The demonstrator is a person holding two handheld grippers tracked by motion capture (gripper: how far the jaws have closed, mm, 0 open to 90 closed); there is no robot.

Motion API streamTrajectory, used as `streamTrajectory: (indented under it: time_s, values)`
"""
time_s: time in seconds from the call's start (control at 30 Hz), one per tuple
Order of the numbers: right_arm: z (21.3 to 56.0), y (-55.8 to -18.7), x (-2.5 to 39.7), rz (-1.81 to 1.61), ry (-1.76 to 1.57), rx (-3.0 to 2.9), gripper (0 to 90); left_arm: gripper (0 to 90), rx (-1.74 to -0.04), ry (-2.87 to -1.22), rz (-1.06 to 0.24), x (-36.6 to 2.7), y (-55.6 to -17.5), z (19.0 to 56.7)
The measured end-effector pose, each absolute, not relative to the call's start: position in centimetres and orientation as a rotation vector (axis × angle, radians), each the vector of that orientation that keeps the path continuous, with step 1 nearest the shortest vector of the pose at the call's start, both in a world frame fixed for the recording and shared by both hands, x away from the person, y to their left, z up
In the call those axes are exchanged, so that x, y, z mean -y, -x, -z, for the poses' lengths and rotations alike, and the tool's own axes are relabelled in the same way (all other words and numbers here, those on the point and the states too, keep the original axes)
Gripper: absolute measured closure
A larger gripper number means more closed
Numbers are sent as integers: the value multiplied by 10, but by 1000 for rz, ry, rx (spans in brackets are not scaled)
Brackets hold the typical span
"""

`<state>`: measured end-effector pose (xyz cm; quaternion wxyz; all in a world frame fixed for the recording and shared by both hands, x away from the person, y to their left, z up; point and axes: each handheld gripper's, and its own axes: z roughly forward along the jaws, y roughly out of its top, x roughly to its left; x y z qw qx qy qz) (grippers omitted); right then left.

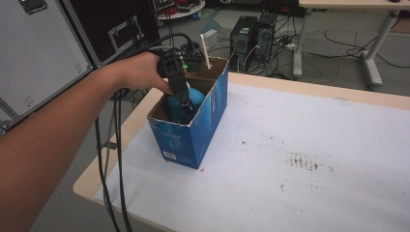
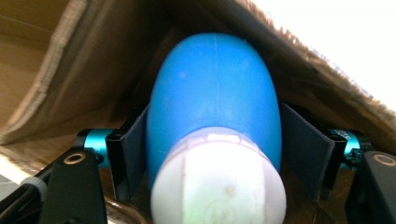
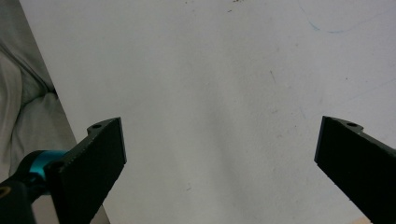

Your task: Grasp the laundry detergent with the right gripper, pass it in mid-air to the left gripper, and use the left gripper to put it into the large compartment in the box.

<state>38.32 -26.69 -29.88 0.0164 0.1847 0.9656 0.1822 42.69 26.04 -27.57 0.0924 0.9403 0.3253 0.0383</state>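
Observation:
A blue cardboard box (image 1: 186, 137) with an open top stands near the table's left edge. My left gripper (image 1: 183, 107) reaches down into it, held by a hand (image 1: 138, 72). In the left gripper view, a blue egg-shaped bulb (image 2: 215, 93) with a white cap (image 2: 217, 182) sits between the jaws of my left gripper (image 2: 212, 114). Both pads (image 2: 133, 149) touch its sides, with the box's brown inner wall (image 2: 93, 70) behind. My right gripper (image 3: 219, 128) is open above the bare white table cover (image 3: 210, 70), with nothing between its fingers.
A white stick (image 1: 205, 50) pokes up from the box's far end. The white cover (image 1: 300, 145) has dark stains (image 1: 302, 162) at centre right. Black cables (image 1: 109, 164) hang off the left edge. Computer towers (image 1: 251, 34) and another table's legs (image 1: 372, 53) stand behind.

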Motion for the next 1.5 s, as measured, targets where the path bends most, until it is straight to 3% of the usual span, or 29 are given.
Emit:
streamTrajectory:
  time_s: [0.4,0.47,0.6,0.83,1.1,1.3,1.5]
  values:
    - [296,-380,266,-577,-571,-2996,13,253,-949,-2627,-174,-267,-417,226]
    - [295,-379,265,-579,-566,-2996,14,203,-940,-2605,-198,-266,-415,214]
    - [293,-377,266,-588,-565,-2986,14,194,-888,-2585,-225,-257,-409,196]
    - [291,-373,267,-598,-571,-2972,14,193,-795,-2599,-308,-224,-404,180]
    - [288,-370,269,-618,-565,-2956,13,187,-689,-2589,-225,-180,-407,178]
    - [286,-368,273,-633,-570,-2939,14,48,-567,-2651,-210,-142,-404,183]
    - [286,-366,273,-639,-571,-2932,14,15,-490,-2668,-233,-113,-404,183]
